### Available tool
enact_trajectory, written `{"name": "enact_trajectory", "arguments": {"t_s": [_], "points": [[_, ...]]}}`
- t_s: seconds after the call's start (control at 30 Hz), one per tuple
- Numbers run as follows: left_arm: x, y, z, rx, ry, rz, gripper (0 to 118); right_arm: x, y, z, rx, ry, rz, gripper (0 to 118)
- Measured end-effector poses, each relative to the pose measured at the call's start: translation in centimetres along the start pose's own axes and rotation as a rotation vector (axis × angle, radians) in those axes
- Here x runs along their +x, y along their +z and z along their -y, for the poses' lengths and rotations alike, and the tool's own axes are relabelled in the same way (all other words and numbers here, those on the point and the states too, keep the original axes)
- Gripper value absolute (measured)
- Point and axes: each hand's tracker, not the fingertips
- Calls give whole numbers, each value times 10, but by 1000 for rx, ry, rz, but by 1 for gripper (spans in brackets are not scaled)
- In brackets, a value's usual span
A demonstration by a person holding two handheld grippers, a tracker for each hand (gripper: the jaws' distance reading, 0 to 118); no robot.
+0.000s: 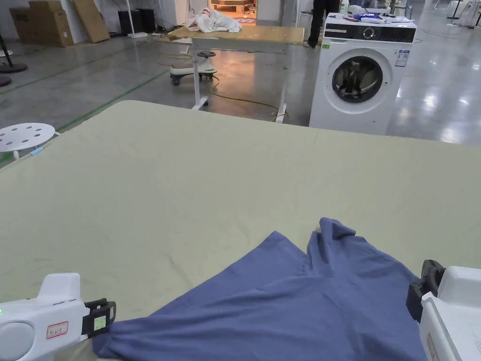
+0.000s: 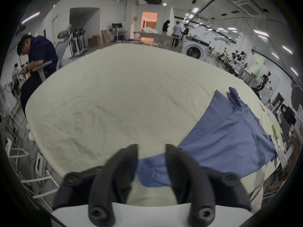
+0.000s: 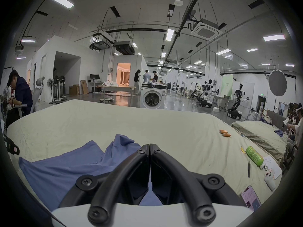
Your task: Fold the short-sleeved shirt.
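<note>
I am holding my left gripper (image 2: 151,150) spread, the blue shirt (image 2: 226,135) lying ahead and rightward, its corner between the jaws. My right gripper (image 3: 149,146) is pressed together, pinching nothing visible, above the shirt's other side.

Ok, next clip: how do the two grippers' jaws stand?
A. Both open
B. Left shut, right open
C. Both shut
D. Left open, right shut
D: in its own view the left gripper has a clear gap between its jaws over the blue shirt, while the right gripper has its jaws pressed together.
</note>
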Motion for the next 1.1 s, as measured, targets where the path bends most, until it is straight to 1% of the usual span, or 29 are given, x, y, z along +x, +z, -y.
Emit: {"name": "enact_trajectory", "arguments": {"t_s": [0.03, 0.07, 0.13, 0.2, 0.23, 0.33, 0.43, 0.5, 0.6, 0.63, 0.73, 0.77, 0.8, 0.83, 0.87, 0.9, 0.93, 0.97, 1.0, 1.03, 1.07, 1.1], "points": [[-2, -7, 0, -31, 13, 1, 48, 0, -1, 0, -3, 2, -2, 0], [-3, -13, 1, -38, 21, 10, 50, -1, -1, 1, -7, 5, -4, 0], [-4, -26, 3, -71, 44, -9, 50, -2, -3, 2, -12, 12, -6, 0], [-2, -38, 6, -121, 64, -74, 49, -2, -4, 3, -21, 14, -7, 0], [-1, -44, 8, -125, 54, -96, 48, -2, -5, 4, -25, 12, -7, 0], [3, -52, 12, -121, 25, -100, 45, -1, -7, 6, -38, 16, -7, 0], [8, -50, 13, -111, 4, -114, 36, 2, -11, 9, -52, 23, -7, 0], [12, -48, 15, -105, -12, -119, 28, 3, -17, 10, -63, 22, -7, 0], [10, -46, 18, -93, -19, -98, 6, 8, -33, 11, -92, 15, -14, 0], [9, -46, 19, -92, -15, -86, 4, 10, -40, 10, -106, 18, -16, 0], [5, -45, 21, -88, -1, -55, 3, 20, -77, 7, -175, 24, -41, 0], [3, -44, 22, -83, -1, -51, 2, 23, -93, 6, -211, 35, -53, 2], [2, -42, 23, -77, 6, -45, 2, 27, -110, 4, -253, 52, -68, 8], [0, -40, 23, -72, 18, -36, 2, 31, -128, 3, -289, 56, -72, 18], [0, -37, 24, -67, 25, -29, 2, 32, -146, 2, -338, 94, -78, 39], [-1, -35, 25, -58, 28, -26, 2, 34, -164, 2, -394, 117, -100, 51], [-1, -34, 26, -53, 27, -24, 2, 37, -179, 2, -417, 105, -111, 56], [-2, -32, 27, -51, 27, -20, 2, 37, -195, 2, -454, 115, -121, 56], [-2, -32, 27, -47, 26, -19, 2, 38, -209, 3, -489, 104, -147, 57], [-2, -31, 28, -46, 28, -20, 2, 38, -223, 4, -513, 101, -158, 59], [-1, -30, 29, -47, 31, -20, 2, 37, -236, 7, -553, 114, -166, 63], [-1, -30, 29, -46, 35, -20, 2, 36, -248, 9, -581, 114, -176, 65]]}}
